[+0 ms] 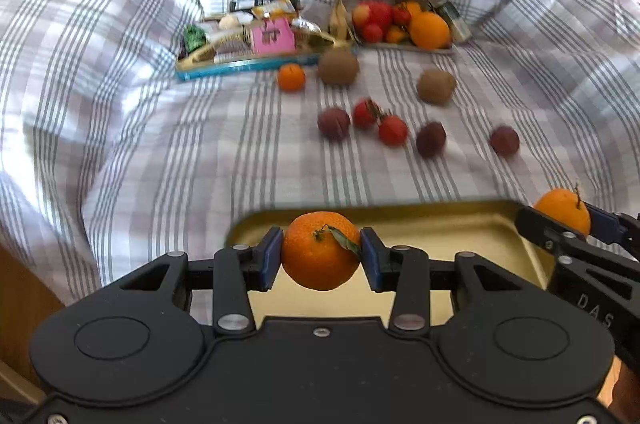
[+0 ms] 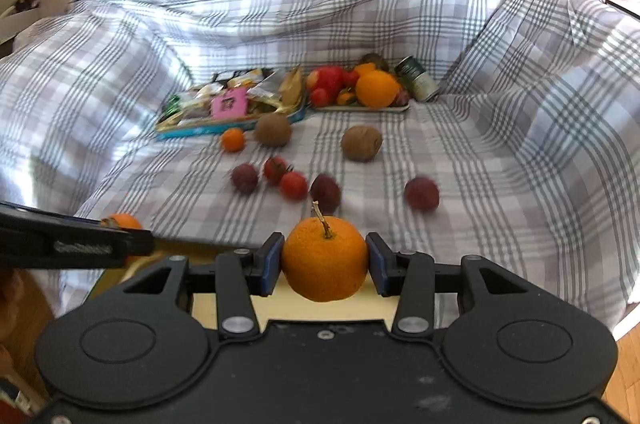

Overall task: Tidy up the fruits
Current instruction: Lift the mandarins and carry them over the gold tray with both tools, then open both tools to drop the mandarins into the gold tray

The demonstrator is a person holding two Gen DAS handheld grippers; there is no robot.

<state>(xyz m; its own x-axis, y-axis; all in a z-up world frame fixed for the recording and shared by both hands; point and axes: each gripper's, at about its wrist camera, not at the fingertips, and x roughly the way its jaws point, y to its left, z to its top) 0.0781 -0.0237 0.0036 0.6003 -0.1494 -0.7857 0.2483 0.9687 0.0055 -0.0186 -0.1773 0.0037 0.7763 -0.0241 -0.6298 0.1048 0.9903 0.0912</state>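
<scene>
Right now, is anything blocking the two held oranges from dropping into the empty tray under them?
Nothing visible. The left gripper holds a leafy orange over the gold tray, whose bare floor shows beneath. The right gripper holds a stemmed orange near the same tray.

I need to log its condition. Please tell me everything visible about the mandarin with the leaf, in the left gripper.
The mandarin is round, bright orange, with finely dimpled peel. A short stem and one dried green leaf curl over its front. It is gripped on both sides by the left gripper's blue fingers, above the pale yellow tray, not touching it.
</scene>
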